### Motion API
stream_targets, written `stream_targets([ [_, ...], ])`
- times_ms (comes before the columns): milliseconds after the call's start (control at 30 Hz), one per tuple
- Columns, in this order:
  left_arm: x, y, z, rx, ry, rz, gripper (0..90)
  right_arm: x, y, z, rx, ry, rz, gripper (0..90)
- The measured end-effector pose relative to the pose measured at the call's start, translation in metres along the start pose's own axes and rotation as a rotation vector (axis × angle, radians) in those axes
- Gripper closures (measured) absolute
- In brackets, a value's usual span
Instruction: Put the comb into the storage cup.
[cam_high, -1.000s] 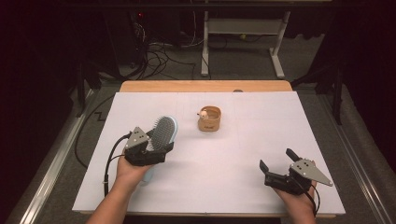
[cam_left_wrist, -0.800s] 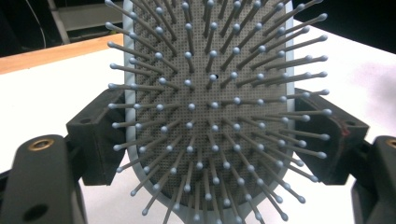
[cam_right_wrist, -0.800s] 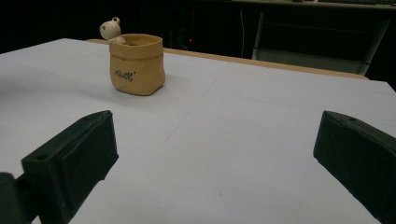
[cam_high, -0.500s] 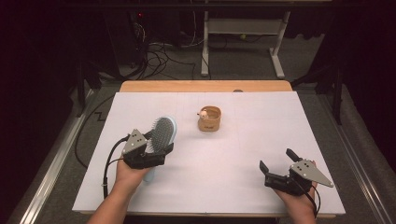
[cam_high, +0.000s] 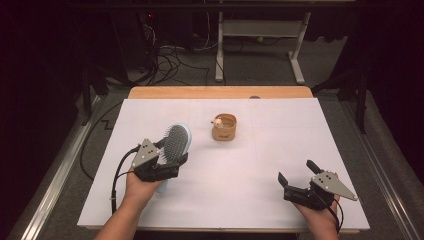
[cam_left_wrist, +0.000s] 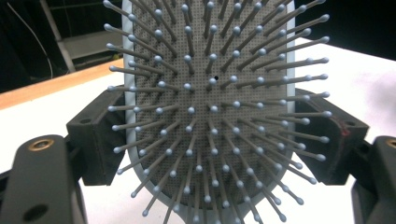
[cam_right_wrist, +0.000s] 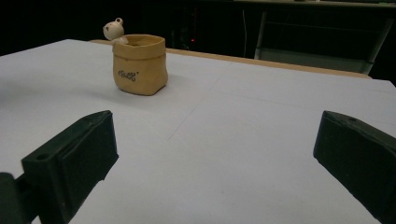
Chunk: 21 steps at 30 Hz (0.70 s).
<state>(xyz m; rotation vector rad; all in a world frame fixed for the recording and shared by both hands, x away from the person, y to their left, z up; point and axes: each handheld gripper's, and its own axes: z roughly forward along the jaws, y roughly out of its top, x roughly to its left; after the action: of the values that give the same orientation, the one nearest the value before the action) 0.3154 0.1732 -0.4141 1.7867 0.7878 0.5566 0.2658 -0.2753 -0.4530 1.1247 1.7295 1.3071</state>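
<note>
A light-blue hairbrush (cam_high: 176, 141) with a grey bristle pad stands tilted above the left part of the white table sheet (cam_high: 280, 135). My left gripper (cam_high: 169, 161) is shut on the sides of its head. In the left gripper view the bristles (cam_left_wrist: 210, 116) face the camera, with a black jaw pressed on each edge. My right gripper (cam_high: 296, 171) rests low near the front right, open, with nothing between its jaws. A small tan pouch (cam_high: 224, 129) with a little bear figure on its rim sits mid-table, and appears beyond the right gripper (cam_right_wrist: 215, 144) as the pouch (cam_right_wrist: 139, 65).
A wooden table edge (cam_high: 220, 92) runs along the far side of the sheet. Beyond it lie cables (cam_high: 170, 55) and a white frame's legs (cam_high: 260, 45) on a dark floor. A metal rail (cam_high: 55, 180) runs down the left side.
The left hand with the brush has edged slightly toward the near edge. The right gripper has kept still.
</note>
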Motion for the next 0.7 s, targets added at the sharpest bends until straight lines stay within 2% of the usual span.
stream_targets([
  [133,-0.003,0.002,0.002,-0.002,-0.016,0.004,20.0,0.001,0.001,-0.001,-0.003,0.007,-0.01,0.2],
  [200,-0.006,0.003,0.004,0.001,-0.018,0.018,20.0,0.001,0.001,-0.001,-0.003,0.009,-0.011,0.2],
  [333,-0.009,0.005,0.006,-0.004,-0.032,0.013,20.0,0.001,0.001,-0.001,-0.002,0.016,-0.011,0.2],
  [433,-0.015,0.007,0.008,-0.004,-0.043,0.035,20.0,0.001,0.001,-0.001,-0.002,0.019,-0.017,0.2],
  [700,-0.021,0.011,0.014,-0.003,-0.057,0.04,20.0,0.004,0.002,-0.001,-0.004,0.025,-0.019,0.2],
])
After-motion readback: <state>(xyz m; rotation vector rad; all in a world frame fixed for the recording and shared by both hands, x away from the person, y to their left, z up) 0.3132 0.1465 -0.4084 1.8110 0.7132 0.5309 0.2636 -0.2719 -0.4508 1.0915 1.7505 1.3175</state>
